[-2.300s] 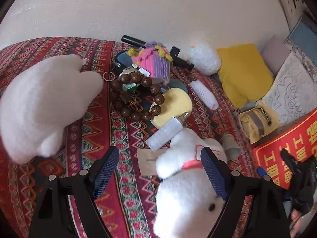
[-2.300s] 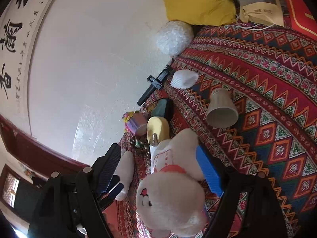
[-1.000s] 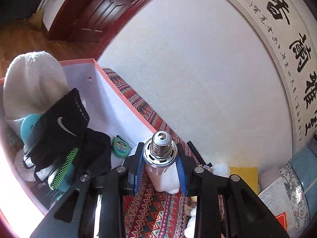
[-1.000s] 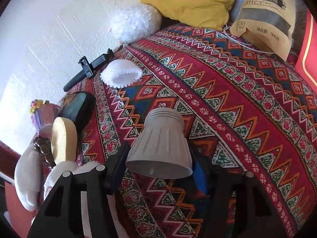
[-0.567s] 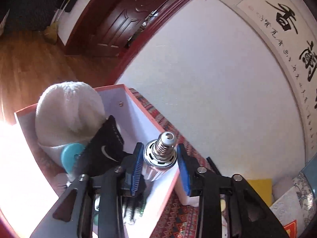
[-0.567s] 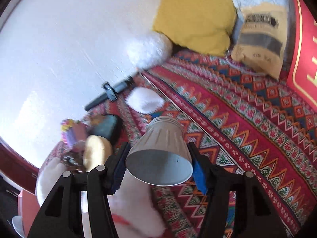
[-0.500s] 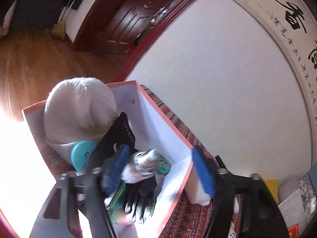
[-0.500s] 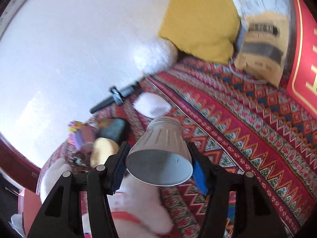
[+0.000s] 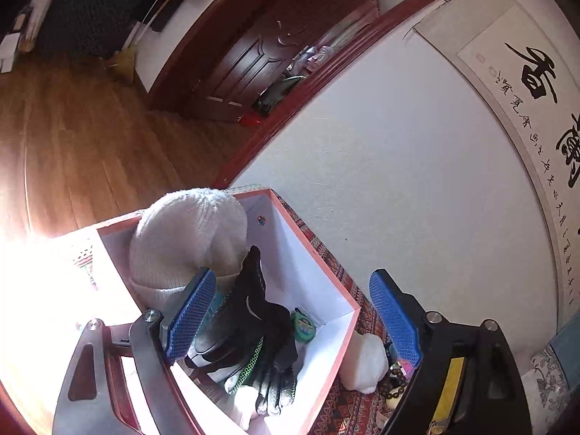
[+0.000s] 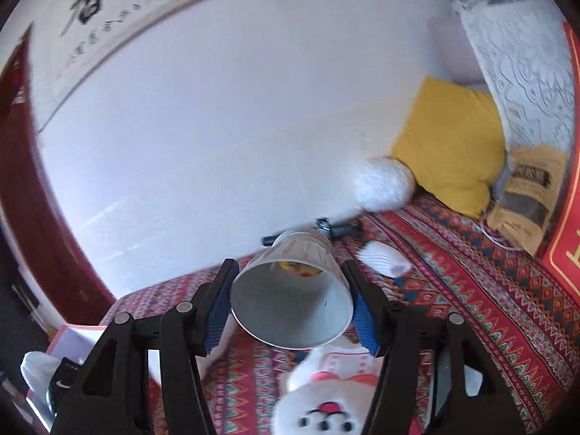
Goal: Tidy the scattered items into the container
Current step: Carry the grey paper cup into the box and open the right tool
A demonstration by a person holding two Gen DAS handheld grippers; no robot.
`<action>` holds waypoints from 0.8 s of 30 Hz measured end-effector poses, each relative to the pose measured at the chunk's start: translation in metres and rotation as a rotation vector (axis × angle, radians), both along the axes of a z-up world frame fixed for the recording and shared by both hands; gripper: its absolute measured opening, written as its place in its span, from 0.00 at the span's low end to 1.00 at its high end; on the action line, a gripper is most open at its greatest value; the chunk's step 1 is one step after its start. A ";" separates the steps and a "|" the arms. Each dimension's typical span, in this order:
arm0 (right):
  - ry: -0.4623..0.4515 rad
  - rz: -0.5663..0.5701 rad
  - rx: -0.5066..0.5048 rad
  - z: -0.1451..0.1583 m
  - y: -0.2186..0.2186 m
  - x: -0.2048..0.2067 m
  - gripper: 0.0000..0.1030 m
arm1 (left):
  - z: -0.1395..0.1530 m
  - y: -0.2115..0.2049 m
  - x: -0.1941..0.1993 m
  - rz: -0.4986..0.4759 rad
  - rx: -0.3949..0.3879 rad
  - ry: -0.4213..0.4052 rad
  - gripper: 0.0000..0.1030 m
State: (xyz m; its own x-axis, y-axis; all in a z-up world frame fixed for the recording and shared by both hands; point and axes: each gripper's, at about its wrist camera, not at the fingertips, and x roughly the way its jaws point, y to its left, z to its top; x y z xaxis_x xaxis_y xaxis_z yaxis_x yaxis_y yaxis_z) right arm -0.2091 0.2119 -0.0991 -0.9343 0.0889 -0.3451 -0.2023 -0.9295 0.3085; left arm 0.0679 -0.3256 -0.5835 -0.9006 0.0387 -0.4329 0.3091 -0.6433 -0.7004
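Observation:
My left gripper [image 9: 290, 315] is open and empty above the red-rimmed white box [image 9: 337, 340]. In the box lie a white knit hat [image 9: 185, 239], black gloves [image 9: 261, 337] and a small green round thing [image 9: 303, 329]; the bulb is not clearly visible. My right gripper [image 10: 290, 308] is shut on a grey paper cup [image 10: 293, 301], held above the patterned bedspread [image 10: 471, 290] with its mouth toward the camera. A white plush toy [image 10: 326, 398] lies right below it. The box also shows low left in the right wrist view [image 10: 72, 337].
A white plush [image 9: 362, 362] and wooden beads [image 9: 395, 384] lie beside the box. On the bed are a white fluffy ball [image 10: 384, 185], a black stick [image 10: 340, 230], a white lace piece [image 10: 384, 257], a yellow cushion [image 10: 449, 141] and a brown pouch [image 10: 525, 195]. The wall stands close behind.
My left gripper opened over the box and let the bulb drop in. My right gripper lifted the paper cup off the bedspread and swung it toward the box side.

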 end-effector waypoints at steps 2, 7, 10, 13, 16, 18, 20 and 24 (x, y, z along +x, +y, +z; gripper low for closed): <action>0.032 0.050 0.007 0.011 -0.024 0.005 0.55 | 0.000 -0.005 0.006 0.010 -0.008 0.006 0.84; 0.106 0.231 0.041 0.041 -0.100 0.025 0.55 | -0.001 -0.014 0.019 0.034 -0.028 0.010 0.84; 0.140 0.380 0.059 0.056 -0.154 0.032 0.55 | -0.002 -0.023 0.023 0.040 -0.023 0.011 0.84; 0.163 0.514 0.082 0.065 -0.205 0.032 0.55 | -0.004 -0.028 0.027 0.047 -0.012 0.018 0.84; 0.153 0.626 0.064 0.065 -0.249 0.020 0.55 | -0.006 -0.033 0.029 0.050 -0.002 0.020 0.84; 0.134 0.685 0.059 0.062 -0.275 0.010 0.55 | -0.007 -0.037 0.030 0.053 0.007 0.022 0.84; 0.116 0.728 0.070 0.059 -0.301 0.002 0.55 | -0.007 -0.039 0.031 0.056 0.013 0.024 0.84; 0.097 0.809 0.104 0.051 -0.350 -0.008 0.55 | -0.008 -0.042 0.033 0.066 0.021 0.028 0.84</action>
State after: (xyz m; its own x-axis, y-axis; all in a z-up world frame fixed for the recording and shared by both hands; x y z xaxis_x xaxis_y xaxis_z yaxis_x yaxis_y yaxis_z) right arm -0.2175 -0.1385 -0.0479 -0.7484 -0.5981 -0.2866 0.5660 -0.8012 0.1942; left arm 0.1008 -0.3674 -0.5911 -0.9132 -0.0126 -0.4073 0.3307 -0.6069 -0.7227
